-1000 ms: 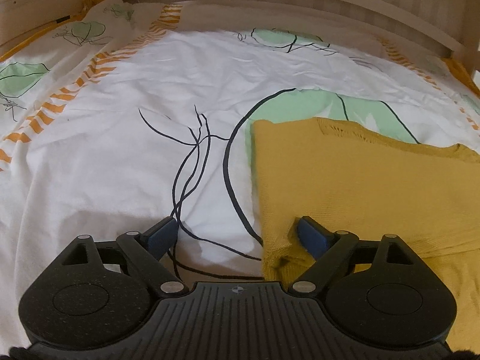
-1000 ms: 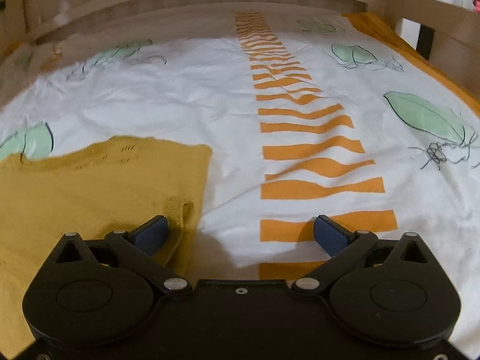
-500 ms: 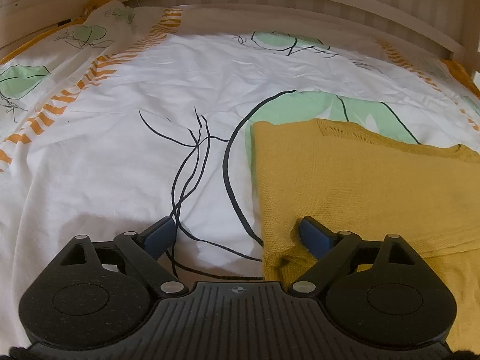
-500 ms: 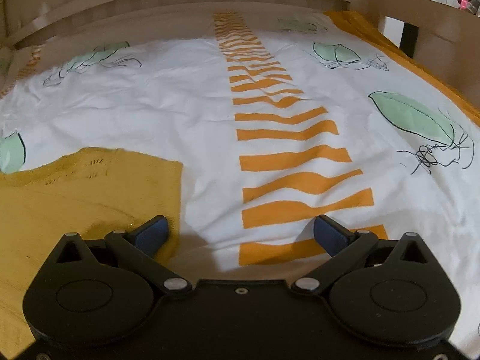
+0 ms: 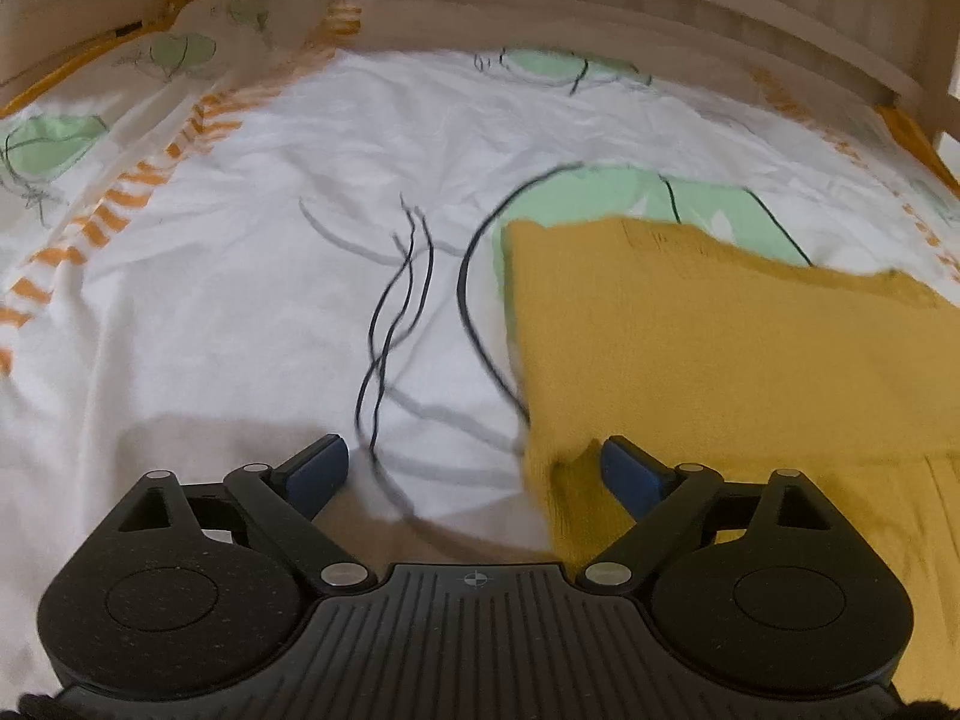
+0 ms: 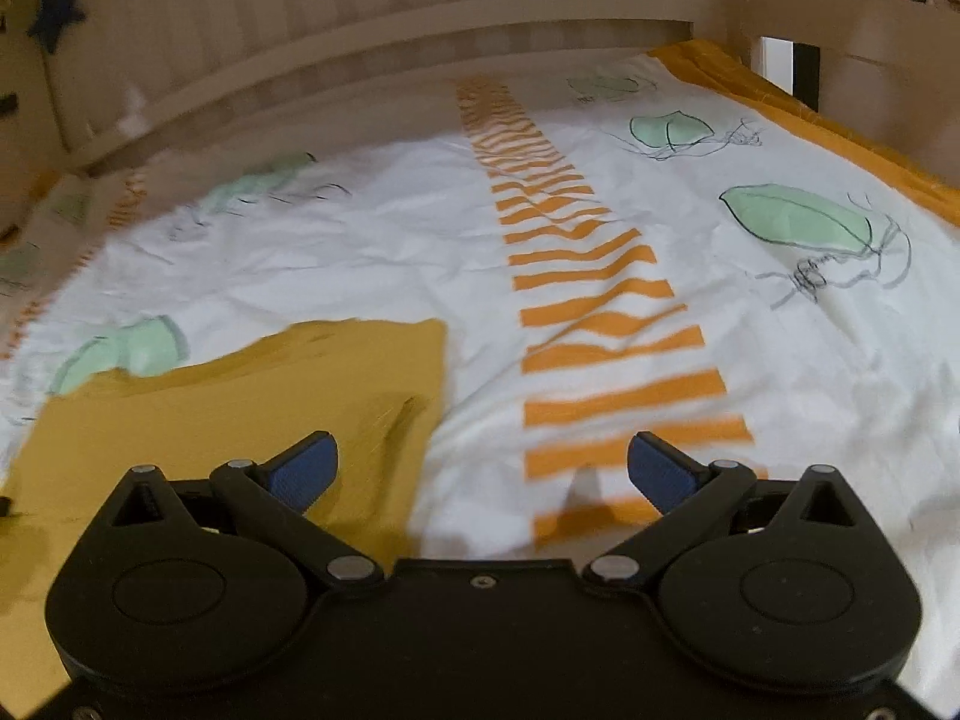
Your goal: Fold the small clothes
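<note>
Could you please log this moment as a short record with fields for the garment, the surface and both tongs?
garment: mustard-yellow knit top, lying flat, partly folded
surface: white bedsheet with green leaf and orange stripe print
surround: wooden bed frame
left tongs: open, straddling the garment's near left corner
right tongs: open, straddling the garment's near right edge
image quality: motion blur in both views

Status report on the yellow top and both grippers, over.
Left gripper open at yellow top's near corner. Right gripper open at its other corner. Nothing gripped; bedsheet unobstructed.
</note>
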Tool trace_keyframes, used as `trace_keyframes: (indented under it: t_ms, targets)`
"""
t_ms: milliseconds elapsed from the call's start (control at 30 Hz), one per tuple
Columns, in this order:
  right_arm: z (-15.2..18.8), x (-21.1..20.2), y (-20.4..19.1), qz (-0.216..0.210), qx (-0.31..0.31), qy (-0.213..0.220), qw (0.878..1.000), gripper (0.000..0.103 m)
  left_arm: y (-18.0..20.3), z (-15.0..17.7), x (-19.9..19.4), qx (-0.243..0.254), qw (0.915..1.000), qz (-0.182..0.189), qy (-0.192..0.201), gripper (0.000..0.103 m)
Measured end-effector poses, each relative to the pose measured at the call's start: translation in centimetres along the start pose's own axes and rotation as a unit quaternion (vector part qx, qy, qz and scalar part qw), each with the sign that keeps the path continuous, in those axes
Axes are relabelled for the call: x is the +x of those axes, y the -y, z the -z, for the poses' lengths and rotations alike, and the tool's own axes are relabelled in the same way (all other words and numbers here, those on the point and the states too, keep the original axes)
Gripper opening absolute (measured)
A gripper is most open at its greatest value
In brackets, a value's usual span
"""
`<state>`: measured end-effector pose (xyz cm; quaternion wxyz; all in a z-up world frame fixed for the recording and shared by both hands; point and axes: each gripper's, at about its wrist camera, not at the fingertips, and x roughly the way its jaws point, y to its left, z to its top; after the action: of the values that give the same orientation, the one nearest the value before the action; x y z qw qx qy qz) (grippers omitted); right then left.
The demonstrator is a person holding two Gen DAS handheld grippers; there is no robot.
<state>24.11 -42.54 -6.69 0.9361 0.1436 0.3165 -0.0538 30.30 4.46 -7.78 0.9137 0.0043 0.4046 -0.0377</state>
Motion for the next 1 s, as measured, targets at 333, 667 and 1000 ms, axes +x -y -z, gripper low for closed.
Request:
trace_keyframes:
  t_ms: [333, 667, 1000]
  targets:
    - [4.5, -7.7, -2.5, -0.061, -0.008, -0.005, 0.998, 0.103, -0.5, 4.8, -5.9, 0.033, 0.9990, 0.018, -0.026, 0.092]
    - [10.3, -13.6, -4.5, -0.084, -0.036, -0.039, 0.995, 0.103, -1.4, 9.2, -11.0, -0.001, 0.9973, 0.055, -0.048, 0.092]
    - [14.3, -16.4, -4.4, -0.075, -0.024, -0.087, 0.993, 0.103, -0.8, 12.8, -13.6, 0.006, 0.9966, 0.054, -0.063, 0.092]
